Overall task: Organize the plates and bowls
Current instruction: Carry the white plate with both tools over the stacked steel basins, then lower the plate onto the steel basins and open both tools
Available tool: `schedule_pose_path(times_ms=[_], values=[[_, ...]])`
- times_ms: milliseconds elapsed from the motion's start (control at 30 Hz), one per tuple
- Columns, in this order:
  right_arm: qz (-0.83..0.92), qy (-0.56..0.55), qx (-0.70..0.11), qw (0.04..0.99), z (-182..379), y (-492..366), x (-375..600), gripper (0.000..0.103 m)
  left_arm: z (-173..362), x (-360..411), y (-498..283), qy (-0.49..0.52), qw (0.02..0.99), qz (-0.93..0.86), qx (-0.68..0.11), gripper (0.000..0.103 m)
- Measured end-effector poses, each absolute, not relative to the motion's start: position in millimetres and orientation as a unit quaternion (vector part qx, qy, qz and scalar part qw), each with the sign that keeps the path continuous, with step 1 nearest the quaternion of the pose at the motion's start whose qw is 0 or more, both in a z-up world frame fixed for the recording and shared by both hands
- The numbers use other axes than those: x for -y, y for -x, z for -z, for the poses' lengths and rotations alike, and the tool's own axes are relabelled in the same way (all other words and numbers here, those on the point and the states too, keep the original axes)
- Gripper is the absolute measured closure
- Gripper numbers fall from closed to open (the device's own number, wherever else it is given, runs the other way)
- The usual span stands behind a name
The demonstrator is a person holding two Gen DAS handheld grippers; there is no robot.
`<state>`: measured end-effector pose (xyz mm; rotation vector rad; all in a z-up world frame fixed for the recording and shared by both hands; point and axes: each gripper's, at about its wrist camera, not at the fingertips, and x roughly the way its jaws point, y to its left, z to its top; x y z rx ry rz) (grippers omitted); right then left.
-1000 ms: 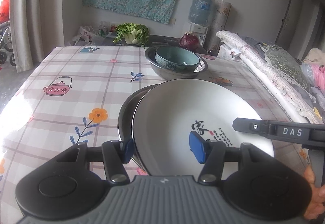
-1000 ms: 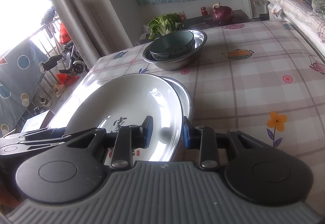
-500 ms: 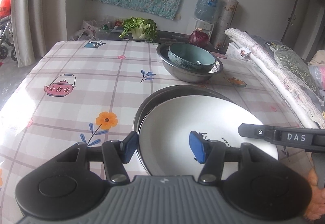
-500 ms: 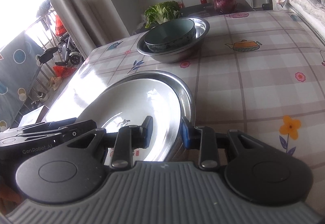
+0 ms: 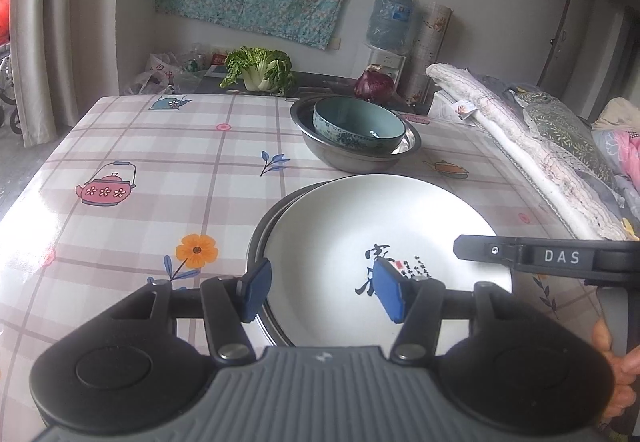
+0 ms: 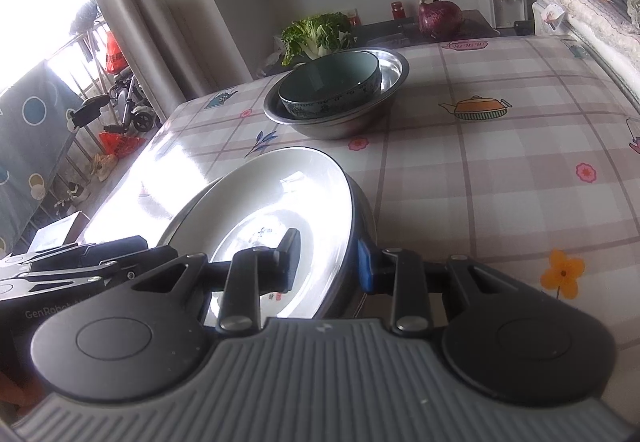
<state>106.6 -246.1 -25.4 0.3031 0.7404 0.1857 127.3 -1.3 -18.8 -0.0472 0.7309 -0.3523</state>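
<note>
A white plate (image 5: 360, 226) with black writing lies inside a dark steel plate (image 5: 260, 226), nearly flat on the checked tablecloth. My right gripper (image 6: 326, 264) is shut on the near rim of both: one pad over the white plate (image 6: 280, 201), the other outside the steel plate's rim (image 6: 366, 213). My left gripper (image 5: 323, 294) stands open astride the opposite rim, and its pads do not visibly press. Farther back, a teal bowl (image 5: 358, 121) sits in a steel basin (image 5: 408, 145).
Beyond the table's far edge lie a leafy cabbage (image 5: 260, 69) and a red onion (image 5: 374, 85). Rolled fabric and bedding (image 5: 540, 153) run along the right side. The table drops off at the left toward a curtain. A person's fingers (image 5: 608, 346) show at the right.
The stacked plates, tilted up toward the left camera a second ago, have come down nearly flat with the right gripper. The left gripper has hardly moved.
</note>
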Motion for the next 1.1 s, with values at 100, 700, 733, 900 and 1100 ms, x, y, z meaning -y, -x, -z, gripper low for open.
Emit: schedule_pose_path(times_ms=[100, 700, 733, 900, 1100], values=[[-0.087, -0.145, -0.358, 0.918, 23.5, -104.0, 245.3, 0.072, 18.4, 2.1, -125.1, 0.018, 0.92, 0.169, -0.354, 0.046], [-0.093, -0.15, -0.354, 0.919, 21.0, -74.8, 240.7, 0.062, 22.9, -4.8, -107.1, 0.014, 0.918, 0.158, -0.363, 0.041], [-0.092, -0.149, -0.35, 0.92, 21.9, -73.6, 239.2, 0.062, 23.9, -4.9, -106.1, 0.014, 0.917, 0.158, -0.365, 0.041], [-0.098, -0.151, -0.348, 0.92, 21.6, -72.5, 231.8, 0.062, 25.9, -5.4, -103.2, 0.018, 0.917, 0.164, -0.364, 0.041], [-0.098, -0.161, -0.348, 0.918, 22.2, -67.2, 224.8, 0.062, 23.6, -8.1, -98.9, 0.014, 0.917, 0.166, -0.363, 0.04]])
